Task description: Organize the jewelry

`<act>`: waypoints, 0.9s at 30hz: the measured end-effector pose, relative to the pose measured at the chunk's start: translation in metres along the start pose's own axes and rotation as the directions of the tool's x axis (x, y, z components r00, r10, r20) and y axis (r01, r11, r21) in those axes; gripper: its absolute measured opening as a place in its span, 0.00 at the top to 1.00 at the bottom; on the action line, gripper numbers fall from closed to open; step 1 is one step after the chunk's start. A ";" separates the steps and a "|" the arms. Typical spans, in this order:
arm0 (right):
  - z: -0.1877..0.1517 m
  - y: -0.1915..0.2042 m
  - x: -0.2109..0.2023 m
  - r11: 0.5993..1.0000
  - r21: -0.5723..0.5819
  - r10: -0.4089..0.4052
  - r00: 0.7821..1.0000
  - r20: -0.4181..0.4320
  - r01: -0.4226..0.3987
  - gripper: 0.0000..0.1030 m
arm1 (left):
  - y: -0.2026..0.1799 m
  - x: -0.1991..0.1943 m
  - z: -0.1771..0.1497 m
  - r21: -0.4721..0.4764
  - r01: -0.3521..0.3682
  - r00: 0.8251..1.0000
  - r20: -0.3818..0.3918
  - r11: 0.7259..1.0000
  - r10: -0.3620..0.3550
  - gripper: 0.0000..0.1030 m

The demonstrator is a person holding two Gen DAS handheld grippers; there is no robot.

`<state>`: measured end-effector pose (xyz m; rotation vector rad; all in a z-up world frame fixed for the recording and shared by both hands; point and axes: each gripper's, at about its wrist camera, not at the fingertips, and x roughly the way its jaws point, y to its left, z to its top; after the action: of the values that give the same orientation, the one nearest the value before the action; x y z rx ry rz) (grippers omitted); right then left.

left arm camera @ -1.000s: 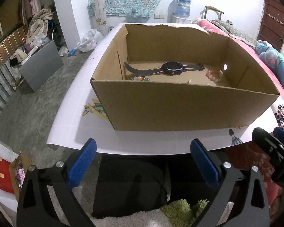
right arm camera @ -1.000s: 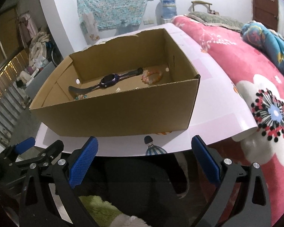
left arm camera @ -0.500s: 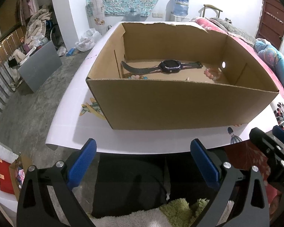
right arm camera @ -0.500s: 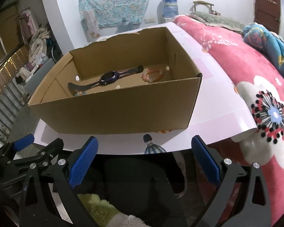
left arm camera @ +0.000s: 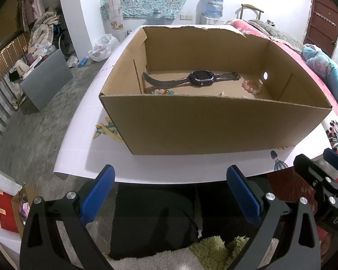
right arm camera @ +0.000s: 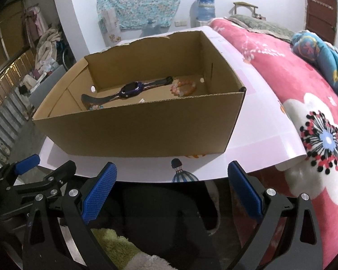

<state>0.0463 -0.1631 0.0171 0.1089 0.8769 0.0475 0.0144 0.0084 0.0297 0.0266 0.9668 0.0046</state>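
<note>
An open cardboard box [left arm camera: 214, 123] [right arm camera: 135, 132] stands on a white table. Inside lies a dark watch [left arm camera: 200, 78] [right arm camera: 131, 89] with its strap stretched out. A pink bead bracelet [left arm camera: 251, 86] [right arm camera: 184, 86] lies at the box's right end. A second bracelet of coloured beads [left arm camera: 162, 91] [right arm camera: 95, 106] peeks over the near wall at the left. My left gripper [left arm camera: 170, 193] is open and empty, held below the table's front edge. My right gripper [right arm camera: 172, 191] is open and empty, level with it; it also shows in the left wrist view [left arm camera: 322, 180].
The white table [left arm camera: 83, 139] [right arm camera: 259, 139] carries printed stickers of a plane and a balloon. A bed with a red flowered blanket [right arm camera: 304, 90] lies to the right. A grey panel [left arm camera: 45, 83] and clutter stand on the floor at the left. A green fluffy cloth [left arm camera: 214, 252] is below.
Both grippers have risen slightly and come a little nearer the box, so more of the box floor shows. Both stay open. Nothing in the box has moved.
</note>
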 end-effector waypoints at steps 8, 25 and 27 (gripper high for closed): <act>-0.001 0.004 0.000 1.000 -0.012 0.008 1.000 -0.006 -0.008 0.08 | 0.002 0.002 0.001 -0.005 -0.001 1.000 -0.007 1.000 0.001 0.05; -0.002 0.005 0.001 1.000 -0.021 0.018 1.000 -0.012 -0.018 0.08 | 0.006 0.004 -0.001 -0.012 0.003 1.000 -0.016 1.000 -0.003 0.05; -0.002 0.006 0.001 1.000 -0.021 0.015 1.000 -0.012 -0.016 0.08 | 0.007 0.004 -0.002 -0.013 0.003 1.000 -0.019 1.000 -0.003 0.05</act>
<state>0.0452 -0.1570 0.0154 0.0959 0.8871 0.0720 0.0156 0.0153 0.0256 0.0127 0.9855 0.0086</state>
